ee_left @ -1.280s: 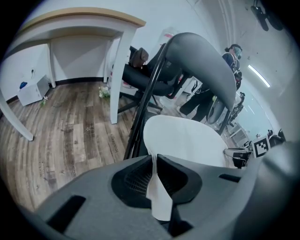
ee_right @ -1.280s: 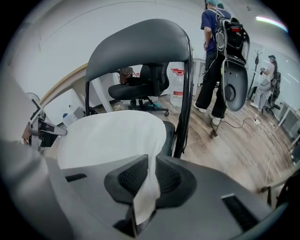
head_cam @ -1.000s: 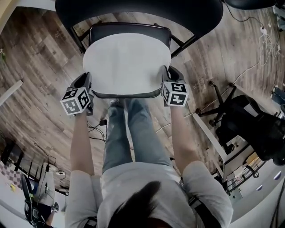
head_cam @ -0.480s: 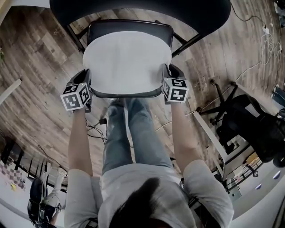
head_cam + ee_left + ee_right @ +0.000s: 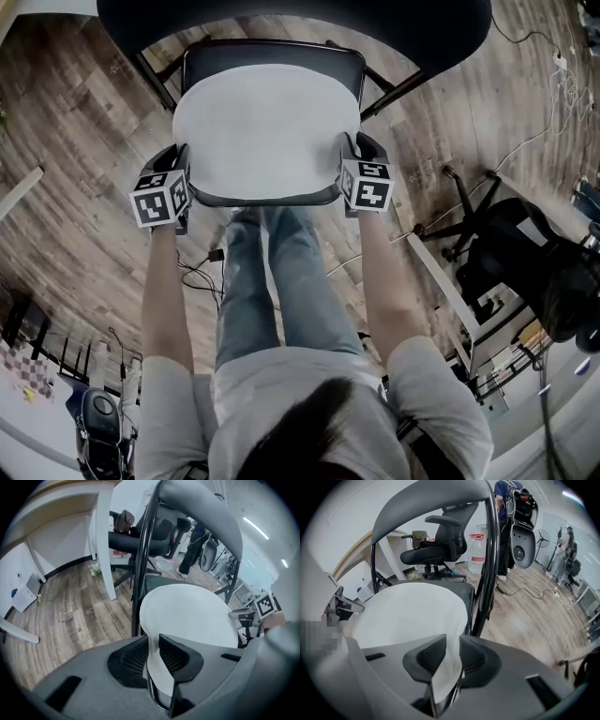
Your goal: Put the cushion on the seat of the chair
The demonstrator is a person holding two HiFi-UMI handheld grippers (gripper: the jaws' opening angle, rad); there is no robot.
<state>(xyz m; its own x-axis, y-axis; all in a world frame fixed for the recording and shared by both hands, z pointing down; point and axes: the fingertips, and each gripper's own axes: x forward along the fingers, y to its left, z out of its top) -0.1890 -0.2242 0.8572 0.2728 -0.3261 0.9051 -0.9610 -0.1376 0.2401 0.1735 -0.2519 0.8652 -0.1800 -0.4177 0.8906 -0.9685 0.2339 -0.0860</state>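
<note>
The white round cushion point(image 5: 267, 127) lies spread over the seat point(image 5: 272, 199) of the black chair point(image 5: 272, 54). It covers most of the seat. A dark strip of seat shows behind it, below the backrest point(image 5: 291, 19), and a thin rim shows at the front. We cannot tell whether it already rests its full weight on the seat or hangs just above it.

The left tongs point(image 5: 180, 164) pinch its left edge, and the left gripper view shows the white rim clamped between the two jaws. The right tongs point(image 5: 349, 155) pinch the opposite edge the same way, the fabric folding down between their jaws.

We judge the release to be the risky part. If one side opens before the other, the side that is held can tug the cushion sideways or tip it, and it can slide off towards the wooden floor point(image 5: 84, 141). If the tongs draw outward before the jaws spread fully, the ribbed pads can drag the edge along and leave the cushion off centre. The cushion sits a little towards the front, so a pull towards our legs point(image 5: 272, 272) can carry it over the front rim. The lower jaws may also catch between cushion and seat.
</note>
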